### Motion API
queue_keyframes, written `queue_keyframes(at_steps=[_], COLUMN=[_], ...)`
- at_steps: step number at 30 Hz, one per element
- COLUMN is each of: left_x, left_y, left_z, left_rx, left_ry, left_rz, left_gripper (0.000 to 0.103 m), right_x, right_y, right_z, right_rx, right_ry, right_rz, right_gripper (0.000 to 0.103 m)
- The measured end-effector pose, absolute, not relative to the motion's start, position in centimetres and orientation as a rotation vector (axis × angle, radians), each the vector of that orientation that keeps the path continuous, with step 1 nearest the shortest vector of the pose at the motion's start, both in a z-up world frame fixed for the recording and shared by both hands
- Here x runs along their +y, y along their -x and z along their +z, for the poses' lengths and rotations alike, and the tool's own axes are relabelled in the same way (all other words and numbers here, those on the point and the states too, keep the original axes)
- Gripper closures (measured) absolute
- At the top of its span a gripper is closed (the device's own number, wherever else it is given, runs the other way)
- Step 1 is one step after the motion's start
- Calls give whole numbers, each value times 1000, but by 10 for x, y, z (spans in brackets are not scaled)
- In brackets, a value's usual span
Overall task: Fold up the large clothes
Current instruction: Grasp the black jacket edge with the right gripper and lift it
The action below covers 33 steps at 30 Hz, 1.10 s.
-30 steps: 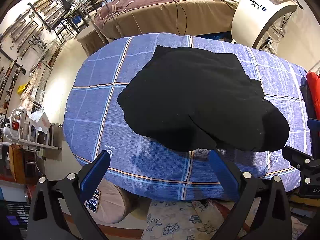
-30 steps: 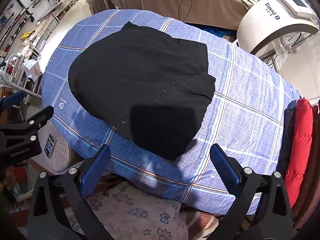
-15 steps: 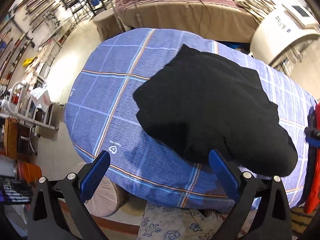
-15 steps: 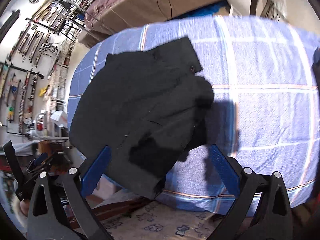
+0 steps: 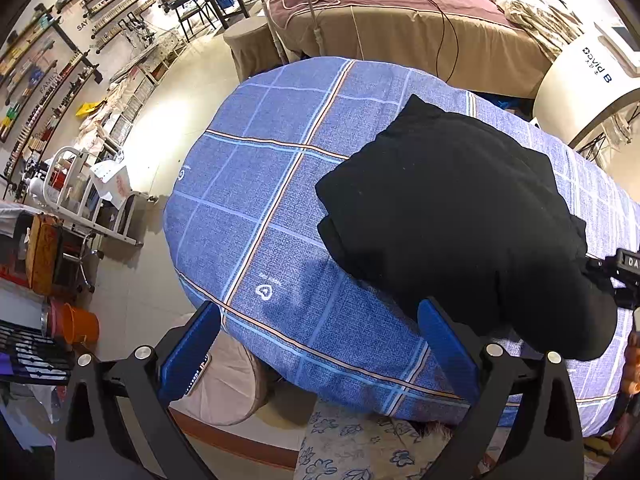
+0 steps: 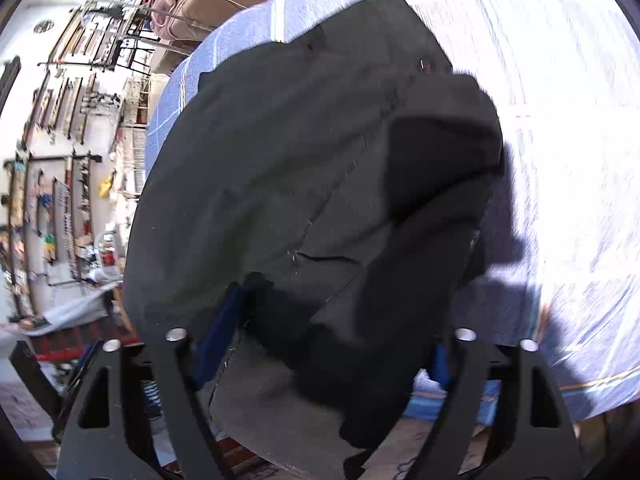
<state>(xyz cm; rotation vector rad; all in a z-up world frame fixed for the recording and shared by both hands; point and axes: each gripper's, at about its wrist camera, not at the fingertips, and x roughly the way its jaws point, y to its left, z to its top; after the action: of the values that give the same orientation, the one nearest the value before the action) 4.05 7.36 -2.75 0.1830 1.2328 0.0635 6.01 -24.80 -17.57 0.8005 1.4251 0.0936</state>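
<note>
The bulky black fabric garment (image 5: 452,208) lies partly folded on the blue checked bed (image 5: 256,200), left tongs (image 5: 318,354) gaping empty, right tongs (image 6: 336,344) spread around its hem, more folds seemingly remaining.

A room full of things around the big bed

An orange bucket (image 5: 82,322) sits on the floor at eight o'clock. A brown bed (image 5: 400,20) is up at twelve o'clock, and a white machine (image 5: 588,80) stands at two o'clock.
</note>
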Motion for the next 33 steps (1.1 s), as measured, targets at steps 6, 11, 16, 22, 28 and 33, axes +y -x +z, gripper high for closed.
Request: queue_keyframes(at_steps=[6,11,16,22,28,33], left_x=[69,66,69,102,156,180], left_y=[-31,-22,-14,2,19,24], left_z=[-21,-7,4,15,30,30], left_rx=[1195,1154,1127,1104,1093,1105], left_ry=[-229,-224,-242,-255,-214,-181], left_rz=[50,8,11,121,283,364], left_gripper=[6,6,8,9,14,14], right_x=[-239,-205,-121,-48,39,97], right_y=[-74,-88,-90,-82,-40,16], right_z=[-143,-91,-37,-26,-46,-116], right_rx=[1365,1264,1192,1179,1265,1465], right_ry=[-654,-503,-111,-40,173,441], right_rz=[125,243,354,569,810,904], right_gripper=[53,66,68,81,81,65])
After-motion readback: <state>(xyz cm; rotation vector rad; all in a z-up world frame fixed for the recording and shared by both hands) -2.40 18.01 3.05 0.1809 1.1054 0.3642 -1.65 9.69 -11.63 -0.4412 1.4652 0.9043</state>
